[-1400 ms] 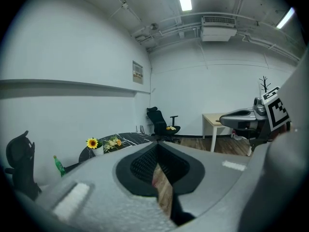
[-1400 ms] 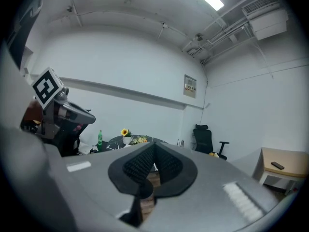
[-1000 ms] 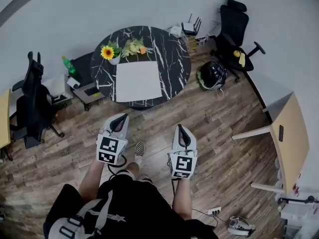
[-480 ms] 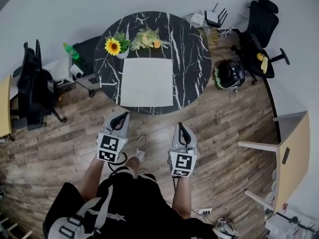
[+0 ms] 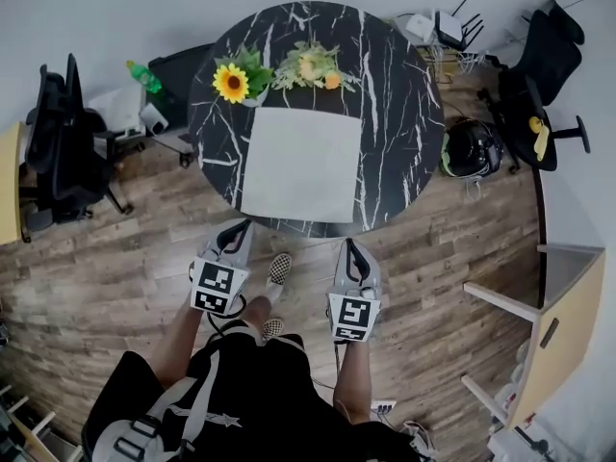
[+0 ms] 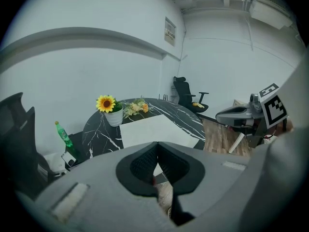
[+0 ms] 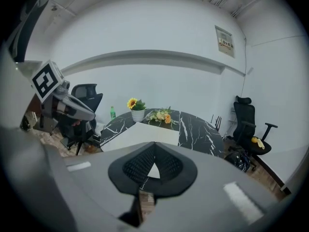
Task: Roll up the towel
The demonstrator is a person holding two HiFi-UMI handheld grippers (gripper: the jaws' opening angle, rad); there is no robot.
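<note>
A white towel (image 5: pixel 304 165) lies flat and unrolled on the round black marble table (image 5: pixel 404 114). It also shows in the left gripper view (image 6: pixel 154 128) and the right gripper view (image 7: pixel 140 134). My left gripper (image 5: pixel 234 233) hangs over the wooden floor just short of the table's near edge, jaws shut and empty. My right gripper (image 5: pixel 347 248) is level with it to the right, also shut on nothing. Both point toward the table. In their own views the left gripper (image 6: pixel 157 146) and right gripper (image 7: pixel 154 146) tips meet.
A sunflower pot (image 5: pixel 234 83) and a spray of flowers (image 5: pixel 310 67) sit at the table's far side. Black office chairs stand at the left (image 5: pixel 63 138) and far right (image 5: pixel 544 85). A black helmet (image 5: pixel 472 147) lies on the floor right of the table. A wooden desk (image 5: pixel 563 340) stands at right.
The table and towel have come closer and lower in the head view as the person stepped toward them. Both grippers have sunk and advanced, staying shut.
</note>
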